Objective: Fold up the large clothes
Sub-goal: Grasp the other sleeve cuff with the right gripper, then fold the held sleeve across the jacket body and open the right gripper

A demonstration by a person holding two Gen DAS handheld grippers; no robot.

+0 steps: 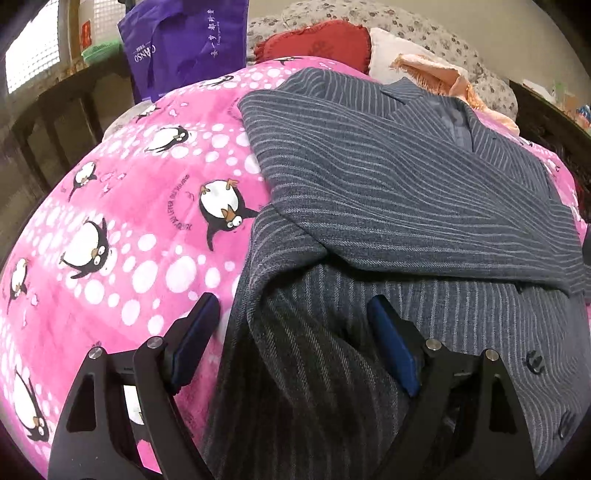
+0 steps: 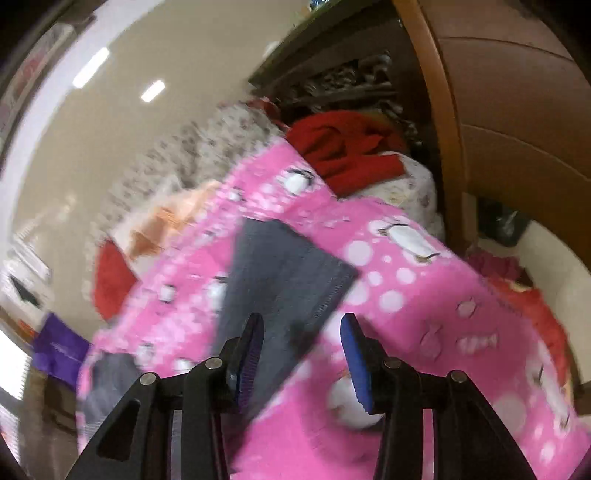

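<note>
A dark grey pinstriped jacket (image 1: pixel 388 206) lies on a pink penguin-print blanket (image 1: pixel 122 206), with one sleeve folded across its front. My left gripper (image 1: pixel 291 314) is open low over the jacket's near left edge, one finger over the blanket, the other over the cloth. In the blurred right wrist view, my right gripper (image 2: pixel 303 332) is open above the blanket (image 2: pixel 424 295), and a grey sleeve or flap of the jacket (image 2: pixel 280 280) lies just ahead of and between its jaws. I cannot tell whether it touches the cloth.
A purple tote bag (image 1: pixel 184 40) hangs at the far left. A red cushion (image 1: pixel 321 44), a peach cloth (image 1: pixel 436 74) and a floral quilt (image 1: pixel 424 29) lie beyond the jacket. A wooden headboard (image 2: pixel 498 110) and red clothes (image 2: pixel 347 147) stand at the right.
</note>
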